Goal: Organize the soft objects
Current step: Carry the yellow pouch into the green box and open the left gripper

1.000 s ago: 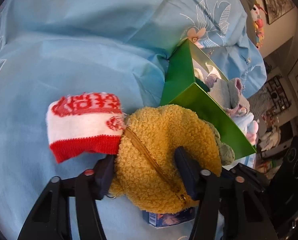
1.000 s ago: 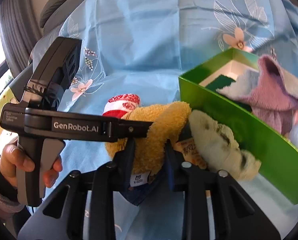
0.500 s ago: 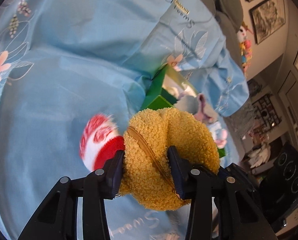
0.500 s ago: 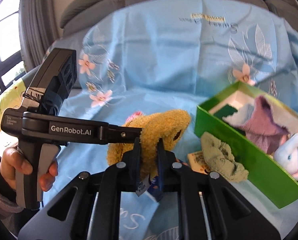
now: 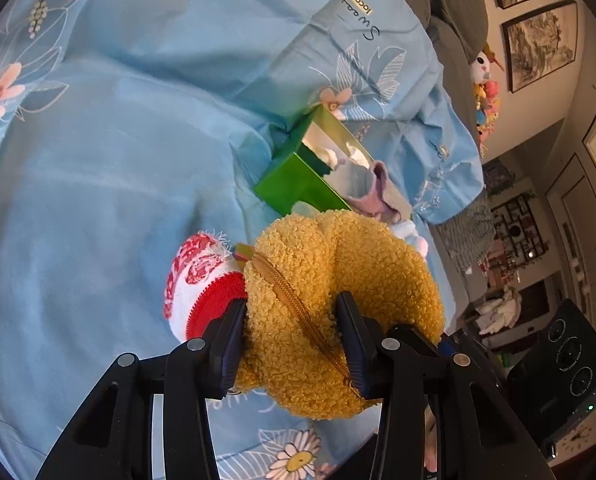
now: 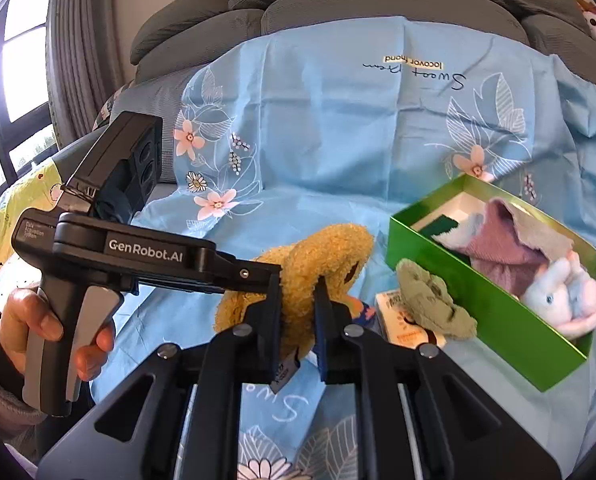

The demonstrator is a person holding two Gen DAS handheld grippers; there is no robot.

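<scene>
A fuzzy yellow pouch (image 5: 337, 264) with a zipper is held up off the blue sheet by both grippers. My left gripper (image 5: 292, 308) is shut on it, pads pressed into the pile either side of the zipper. My right gripper (image 6: 298, 292) is shut on a thin fold of the same pouch (image 6: 321, 248), a label hanging below. In the right wrist view the left gripper (image 6: 266, 274) comes in from the left, held by a person's hand (image 6: 30, 320). A red-and-white knitted piece (image 5: 196, 276) shows just beyond the left finger; whether it touches the pouch I cannot tell.
A green box (image 6: 497, 312) on the sheet holds a purple cloth (image 6: 501, 240) and a white-pink bunny plush (image 6: 557, 300). An olive cloth (image 6: 433, 300) and a small carton (image 6: 397, 316) lie against its front. Grey sofa cushions (image 6: 337, 4) rise behind the sheet.
Both grippers have risen with the yellow pouch; the sheet and green box now look farther away. The left jaws narrowed onto the pouch. The olive cloth stayed down by the box.
</scene>
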